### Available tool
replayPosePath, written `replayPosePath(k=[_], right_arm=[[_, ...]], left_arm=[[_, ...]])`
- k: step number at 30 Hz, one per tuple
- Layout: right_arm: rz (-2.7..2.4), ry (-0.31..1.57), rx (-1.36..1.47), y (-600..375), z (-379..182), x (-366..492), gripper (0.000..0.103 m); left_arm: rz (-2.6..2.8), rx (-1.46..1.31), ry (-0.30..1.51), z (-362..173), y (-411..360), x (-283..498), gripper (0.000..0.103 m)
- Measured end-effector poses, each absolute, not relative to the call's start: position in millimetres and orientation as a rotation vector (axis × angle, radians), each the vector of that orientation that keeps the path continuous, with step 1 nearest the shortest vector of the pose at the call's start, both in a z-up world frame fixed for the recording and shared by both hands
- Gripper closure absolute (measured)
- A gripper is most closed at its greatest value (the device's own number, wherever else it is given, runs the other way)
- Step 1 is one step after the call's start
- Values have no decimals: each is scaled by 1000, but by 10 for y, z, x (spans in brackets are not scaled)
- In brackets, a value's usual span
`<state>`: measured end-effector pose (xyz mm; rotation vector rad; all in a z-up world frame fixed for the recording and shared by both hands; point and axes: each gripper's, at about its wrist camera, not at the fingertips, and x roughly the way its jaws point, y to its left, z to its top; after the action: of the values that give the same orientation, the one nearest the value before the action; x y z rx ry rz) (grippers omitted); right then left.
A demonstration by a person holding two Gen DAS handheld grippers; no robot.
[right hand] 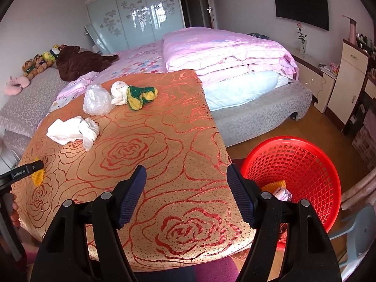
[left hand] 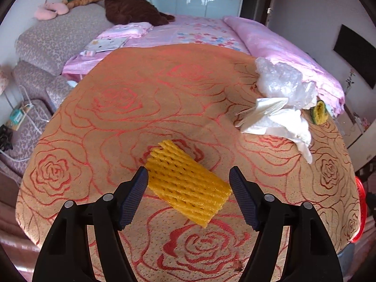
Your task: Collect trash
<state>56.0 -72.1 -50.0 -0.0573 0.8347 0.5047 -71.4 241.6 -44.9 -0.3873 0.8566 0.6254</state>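
A yellow foam net sleeve [left hand: 188, 185] lies on the orange rose-patterned tablecloth [left hand: 141, 108]. My left gripper [left hand: 189, 176] is open, its fingers on either side of the sleeve, just above it. Crumpled white paper [left hand: 277, 122], a clear plastic bag [left hand: 284, 82] and a yellow-green knitted piece [left hand: 319, 111] lie at the table's far right. My right gripper [right hand: 186, 176] is open and empty over the table's right edge. A red mesh basket [right hand: 296, 162] stands on the floor to its right, with some trash [right hand: 279, 189] inside.
In the right wrist view the paper [right hand: 72, 129], bag [right hand: 97, 99], a second white wad [right hand: 118, 92] and knitted piece [right hand: 141, 96] lie on the table's far side. A pink bed [right hand: 223, 51] stands behind. A pale blue chair [right hand: 362, 230] is beside the basket.
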Motion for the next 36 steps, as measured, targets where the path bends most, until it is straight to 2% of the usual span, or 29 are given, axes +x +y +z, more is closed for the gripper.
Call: replayPosePath(k=[2, 3, 7, 13, 29, 36], right_arm=[[506, 838, -60, -704, -507, 556, 34], [506, 838, -63, -693, -511, 556, 34], [507, 841, -70, -662, -520, 548, 34], [531, 837, -90, -551, -510, 543, 34], [709, 829, -148, 290, -486, 594, 34], [782, 833, -203, 705, -525, 665, 34]], left_arm=[[605, -377, 848, -452, 2400, -693, 45], [588, -372, 840, -451, 2396, -687, 54], [540, -384, 816, -455, 2429, -679, 73], [487, -430, 788, -465, 2509, -711, 90], [417, -411, 756, -379, 2421, -708, 99], [398, -447, 791, -373, 2498, -716, 100]])
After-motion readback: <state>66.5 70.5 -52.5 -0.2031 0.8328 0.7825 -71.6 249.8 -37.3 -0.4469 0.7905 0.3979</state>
